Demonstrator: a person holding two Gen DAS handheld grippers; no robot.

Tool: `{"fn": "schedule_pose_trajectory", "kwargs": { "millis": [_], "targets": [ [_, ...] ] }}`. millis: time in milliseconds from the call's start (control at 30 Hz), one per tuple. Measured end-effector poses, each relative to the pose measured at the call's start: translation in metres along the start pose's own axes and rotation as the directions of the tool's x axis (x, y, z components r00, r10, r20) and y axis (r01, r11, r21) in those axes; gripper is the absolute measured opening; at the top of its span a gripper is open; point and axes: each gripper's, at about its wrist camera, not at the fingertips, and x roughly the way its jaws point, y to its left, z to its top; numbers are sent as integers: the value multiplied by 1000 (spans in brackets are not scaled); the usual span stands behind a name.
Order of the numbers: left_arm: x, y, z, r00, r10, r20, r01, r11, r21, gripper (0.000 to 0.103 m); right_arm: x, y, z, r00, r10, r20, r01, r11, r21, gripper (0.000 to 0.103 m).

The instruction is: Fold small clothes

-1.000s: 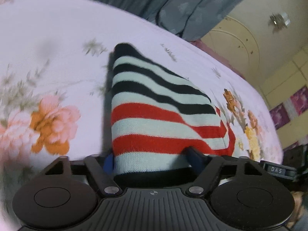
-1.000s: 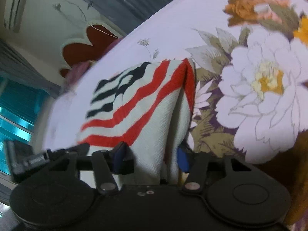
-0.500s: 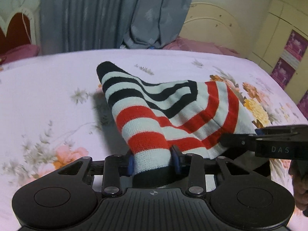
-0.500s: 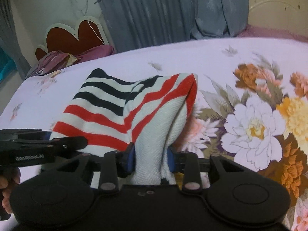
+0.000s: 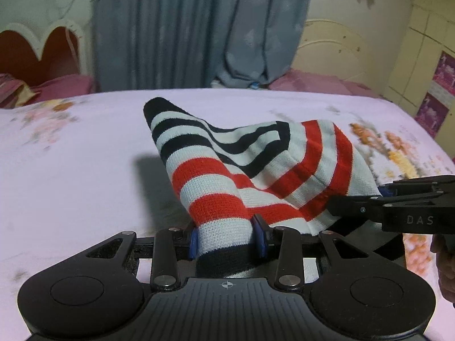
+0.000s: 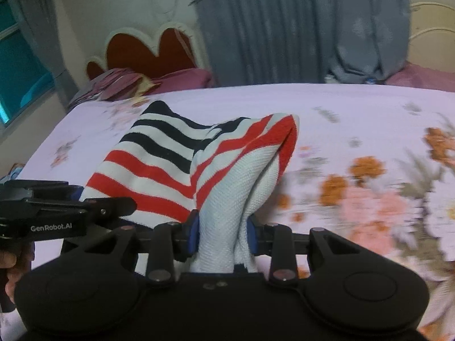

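A small knitted garment with red, white and black stripes (image 5: 256,164) is held up off the floral bedsheet (image 5: 71,156) by both grippers. My left gripper (image 5: 226,236) is shut on its near left edge. My right gripper (image 6: 223,234) is shut on its near right edge, where the white inner side (image 6: 227,182) shows. The garment's far black-striped end (image 6: 159,110) rests on the bed. The right gripper shows in the left wrist view (image 5: 398,201), and the left gripper in the right wrist view (image 6: 65,207).
The pale pink bed has flower prints at the right (image 6: 384,193). Grey curtains (image 5: 193,28) hang behind the bed. A red heart-shaped headboard (image 6: 148,48) and pink pillows (image 5: 57,85) are at the far left. A cream wardrobe (image 5: 426,56) stands at the right.
Both grippers have lifted and tilted up with the garment, so the room behind the bed now shows. The garment has risen and bunched, with only its far end on the bed.
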Motion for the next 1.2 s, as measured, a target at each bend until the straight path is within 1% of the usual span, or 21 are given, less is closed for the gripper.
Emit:
{"fn": "schedule_pose_trajectory", "kwargs": {
  "millis": [167, 300, 367, 400, 533, 600, 633, 667, 700, 733, 767, 800, 833, 867, 900, 933, 967, 1033, 1100, 1133, 1200],
  "targets": [
    [-2, 42, -20, 999, 31, -41, -31, 1000, -6, 38, 28, 39, -4, 998, 42, -41, -43, 999, -18, 32],
    [12, 72, -37, 996, 15, -87, -20, 998, -57, 41, 51, 51, -12, 995, 38, -87, -39, 999, -1, 32],
    [16, 81, -45, 997, -15, -70, 8, 995, -99, 48, 57, 47, -17, 995, 0, -96, 1, 1000, 5, 32],
    [16, 85, -51, 998, -36, -55, 29, 992, -121, 50, 59, 44, -20, 995, 1, -102, 2, 1000, 23, 32],
    [22, 87, -65, 997, -63, -35, 59, 992, -110, 51, 63, 34, -30, 995, 4, -103, -1, 999, 33, 33],
    [24, 94, -66, 997, -74, -35, 69, 988, -140, 58, 66, 34, -31, 995, -1, -97, 5, 999, 37, 35],
    [25, 95, -66, 998, -60, -37, 55, 989, -138, 70, 67, 34, -32, 995, -1, -96, 6, 999, 52, 36],
    [26, 93, -64, 999, -39, -37, 34, 991, -128, 86, 67, 34, -32, 995, 2, -95, 4, 998, 70, 37],
    [24, 93, -63, 999, -7, -35, 3, 994, -108, 92, 66, 34, -32, 995, 6, -97, 2, 997, 80, 37],
    [19, 95, -63, 1000, 3, -24, -6, 996, -88, 93, 64, 34, -32, 995, 10, -98, -1, 996, 88, 43],
    [14, 98, -62, 1000, -7, -15, 5, 997, -83, 93, 60, 33, -31, 995, 11, -99, -2, 995, 96, 58],
    [8, 103, -62, 1000, -7, 2, 7, 996, -90, 92, 55, 31, -30, 996, -4, -93, 13, 995, 99, 64],
    [1, 107, -60, 1000, -4, 26, 6, 995, -97, 89, 46, 28, -27, 997, -33, -67, 39, 995, 95, 64],
    [-4, 111, -57, 999, -4, 53, 10, 995, -98, 79, 35, 26, -24, 999, -49, -21, 50, 995, 91, 53],
    [-7, 114, -52, 997, -6, 77, 13, 995, -99, 72, 27, 23, -18, 999, -51, 17, 49, 994, 97, 45],
    [-7, 116, -46, 996, -16, 91, 25, 995, -97, 61, 23, 21, -12, 998, -49, 37, 45, 994, 104, 34],
    [-3, 116, -40, 995, -32, 93, 41, 995, -89, 57, 22, 22, -4, 997, -51, 55, 45, 994, 102, 32],
    [12, 110, -28, 996, -47, 72, 51, 997, -51, 54, 31, 29, 12, 997, -45, 68, 40, 997, 69, 32],
    [28, 100, -20, 997, -61, 49, 62, 998, -18, 52, 49, 41, 25, 999, -30, 40, 29, 999, 26, 31],
    [37, 97, -18, 997, -75, 37, 75, 997, -14, 52, 59, 48, 28, 999, -37, 20, 37, 999, -1, 29],
    [56, 93, -19, 997, -73, -22, 73, 997, -7, 52, 85, 53, 27, 992, -108, -59, 105, 993, -45, 26]
  ]
}}
